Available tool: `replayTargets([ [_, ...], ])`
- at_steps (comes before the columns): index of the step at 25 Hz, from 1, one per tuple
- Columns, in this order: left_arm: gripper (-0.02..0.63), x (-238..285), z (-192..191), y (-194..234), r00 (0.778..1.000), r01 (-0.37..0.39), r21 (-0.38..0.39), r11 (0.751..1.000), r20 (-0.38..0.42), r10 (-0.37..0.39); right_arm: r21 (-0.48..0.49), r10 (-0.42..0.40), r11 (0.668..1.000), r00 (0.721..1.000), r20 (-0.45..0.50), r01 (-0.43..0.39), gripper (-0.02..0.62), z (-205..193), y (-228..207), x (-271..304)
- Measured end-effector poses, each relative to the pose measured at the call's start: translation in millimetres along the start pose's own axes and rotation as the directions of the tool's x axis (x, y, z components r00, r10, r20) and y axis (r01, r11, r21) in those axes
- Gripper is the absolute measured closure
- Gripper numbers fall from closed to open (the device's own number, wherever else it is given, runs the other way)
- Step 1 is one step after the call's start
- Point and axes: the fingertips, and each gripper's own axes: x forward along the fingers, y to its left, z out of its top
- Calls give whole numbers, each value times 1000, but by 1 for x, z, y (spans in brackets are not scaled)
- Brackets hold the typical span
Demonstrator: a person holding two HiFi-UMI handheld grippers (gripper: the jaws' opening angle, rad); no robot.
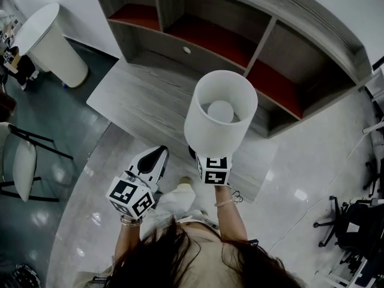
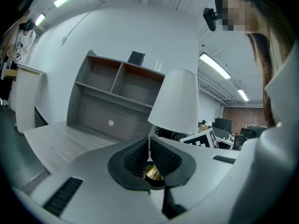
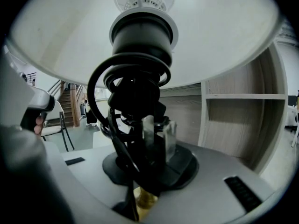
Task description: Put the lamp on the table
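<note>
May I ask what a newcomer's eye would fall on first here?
A white-shaded lamp held upright in the right gripper, whose jaws clamp its black stem, at the grey wooden table. Beside it the left gripper is shut and empty; a red-lined shelf unit stands behind.

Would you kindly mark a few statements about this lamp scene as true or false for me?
1. The right gripper grips the lamp by its dark stem. True.
2. The lamp stands on the table. False: it is held up in the right gripper.
3. The left gripper clamps the lampshade. False: its jaws are together on nothing, apart from the shade.
4. The shelf compartments have red floors. True.
5. The lampshade is black. False: it is white.
</note>
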Motion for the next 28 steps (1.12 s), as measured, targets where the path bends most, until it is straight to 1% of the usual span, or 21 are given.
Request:
replayTargets([
  [15, 587, 32, -4, 44, 999, -1, -49, 999, -51, -2, 10, -2, 1000, 999, -47, 3, 512, -12, 0, 59],
  [28, 586, 42, -12, 76, 996, -34, -72, 997, -89, 27, 14, 3, 1000, 997, -78, -2, 512, -25, 3, 95],
])
